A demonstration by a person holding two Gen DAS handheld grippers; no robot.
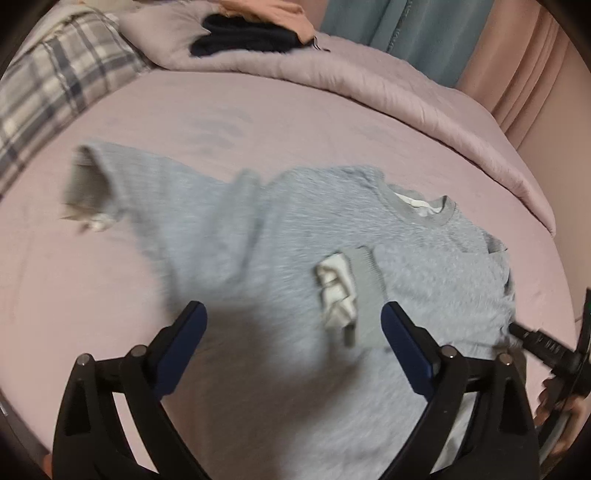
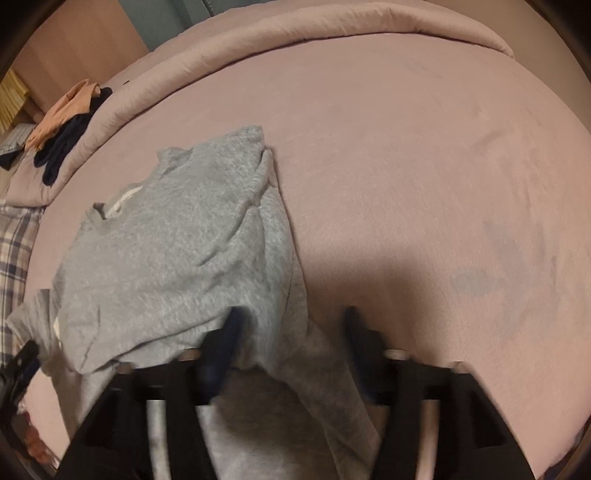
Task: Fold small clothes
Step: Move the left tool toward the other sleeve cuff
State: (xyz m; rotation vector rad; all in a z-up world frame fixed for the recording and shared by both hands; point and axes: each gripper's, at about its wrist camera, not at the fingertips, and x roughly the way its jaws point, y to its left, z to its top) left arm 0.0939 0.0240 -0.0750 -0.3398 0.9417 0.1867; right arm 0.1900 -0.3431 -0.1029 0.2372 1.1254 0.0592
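**Grey sweater half folded on the pink bed**

Pink sheet (image 1: 258, 122) covers the whole bed, with a rolled pink duvet (image 1: 406, 96) along its far edge. From the left wrist view, going left to right: a plaid pillow (image 1: 48, 92) lies at the far left corner, and beside it, on the duvet, sit dark clothes (image 1: 247, 37) under a peach garment (image 1: 266, 11). Behind the bed hang a teal curtain (image 1: 406, 26) and then a pink curtain (image 1: 535, 66).

On the sheet the sweater (image 1: 258, 229) lies spread out, neck toward the duvet. Its left sleeve (image 1: 99, 184) stretches out to the left, blurred, with the cuff (image 1: 85, 188) at its end. The collar (image 1: 424, 206) shows a white label inside. The other sleeve is folded across the chest, so its ribbed cuff (image 1: 364, 291) and white lining rest on the body of the sweater.

The left gripper (image 1: 293, 325) hangs over the chest with its jaws spread wide and nothing between the pads; the folded cuff lies just beside its right finger. At the right edge a black part of the other tool (image 1: 543, 347) shows.

In the right wrist view the right gripper (image 2: 291, 325) is blurred, jaws apart, over the sweater's right edge. Grey cloth lies between and under its fingers, but the pads do not press on it.
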